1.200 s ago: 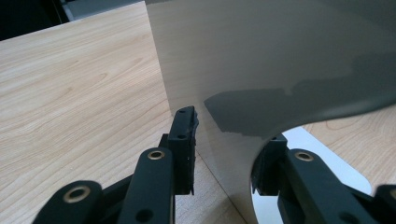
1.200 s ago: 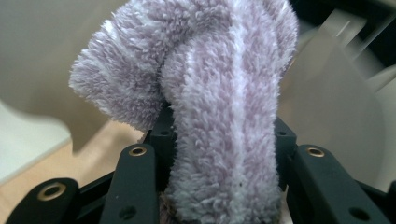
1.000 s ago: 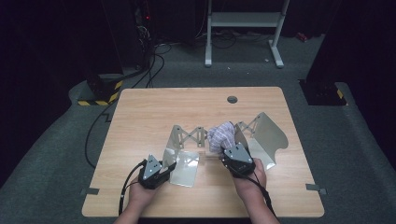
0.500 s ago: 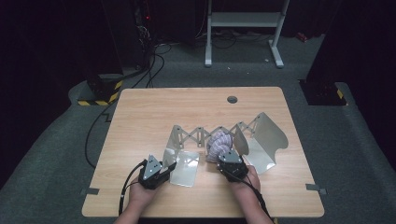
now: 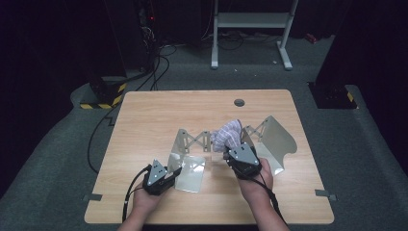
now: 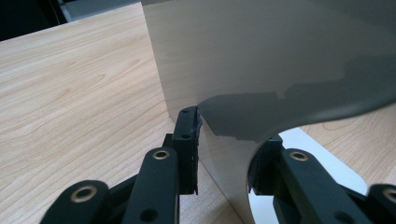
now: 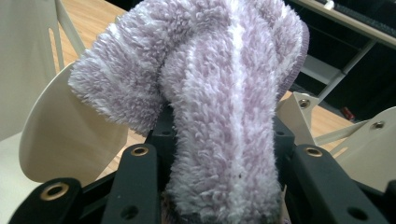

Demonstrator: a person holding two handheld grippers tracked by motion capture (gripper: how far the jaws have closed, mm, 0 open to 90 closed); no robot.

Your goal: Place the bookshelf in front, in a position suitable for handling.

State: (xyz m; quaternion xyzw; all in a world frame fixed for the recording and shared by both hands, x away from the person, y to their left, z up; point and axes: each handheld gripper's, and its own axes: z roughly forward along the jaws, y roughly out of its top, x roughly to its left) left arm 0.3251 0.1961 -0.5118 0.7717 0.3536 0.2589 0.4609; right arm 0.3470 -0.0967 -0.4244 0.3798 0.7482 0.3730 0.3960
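Note:
A folding metal rack (image 5: 195,140) with scissor links lies across the table's near middle, with a plate at each end. My left gripper (image 5: 174,171) is shut on the curved edge of the rack's left end plate (image 5: 191,174); in the left gripper view that plate (image 6: 261,70) passes between the jaws of the left gripper (image 6: 224,158), one pad against it. My right gripper (image 5: 232,150) is shut on a fluffy lilac cloth (image 5: 228,134), which hangs over the rack beside the right end plate (image 5: 275,142). In the right gripper view the cloth (image 7: 224,93) bulges up from the right gripper (image 7: 219,144).
The wooden table (image 5: 159,115) has a cable hole (image 5: 239,102) near its far edge. Behind the table stand a white metal frame (image 5: 250,21) and a box with yellow-black tape (image 5: 103,94); cables run over the floor at the left.
The right gripper with the lilac cloth dipped back toward the near edge, then came up and forward again. The left gripper stayed on its plate.

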